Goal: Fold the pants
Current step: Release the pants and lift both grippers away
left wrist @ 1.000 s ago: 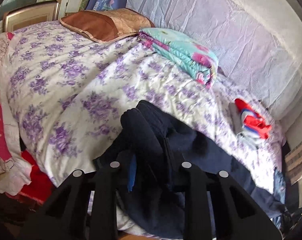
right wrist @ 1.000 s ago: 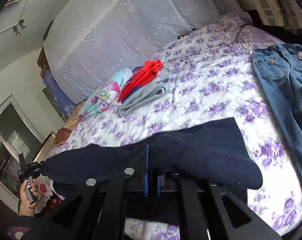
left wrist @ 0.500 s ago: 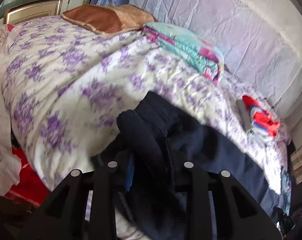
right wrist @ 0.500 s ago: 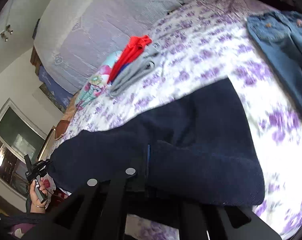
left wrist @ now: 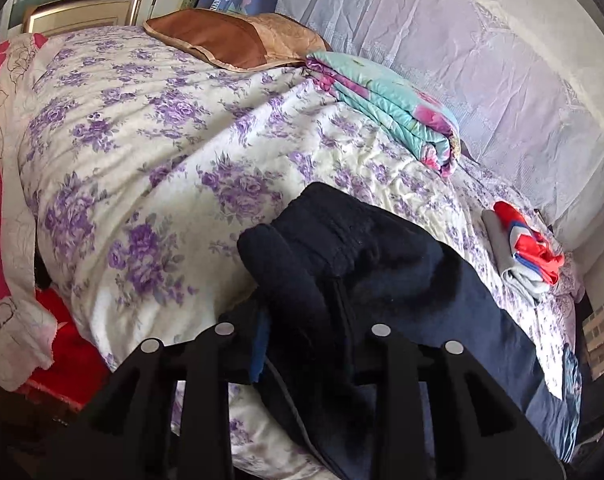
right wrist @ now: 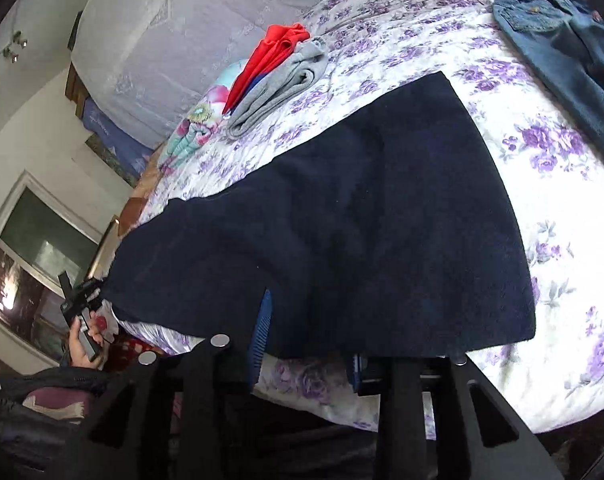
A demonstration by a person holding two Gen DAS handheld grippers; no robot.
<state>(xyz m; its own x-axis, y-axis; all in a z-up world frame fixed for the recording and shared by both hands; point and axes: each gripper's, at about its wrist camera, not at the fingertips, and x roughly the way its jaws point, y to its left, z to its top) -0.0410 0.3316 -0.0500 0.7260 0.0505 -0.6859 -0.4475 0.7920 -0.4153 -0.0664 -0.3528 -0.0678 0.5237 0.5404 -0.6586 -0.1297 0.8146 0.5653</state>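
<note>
Both views lit by soft daylight, bright and even. Window [right wrist: 42, 256] at left of right wrist view shows pale reflections, no harsh glare. White wall covering [left wrist: 481, 60] near overexposed in left wrist view. Navy pants [right wrist: 361, 220] read almost black, folds barely resolved; same in left wrist view, where the fabric casts a soft shadow on the bedspread [left wrist: 150, 152]. Strong fisheye bending, black vignette at all corners. Focus acceptable centrally; edges soft. No evident motion blur.
</note>
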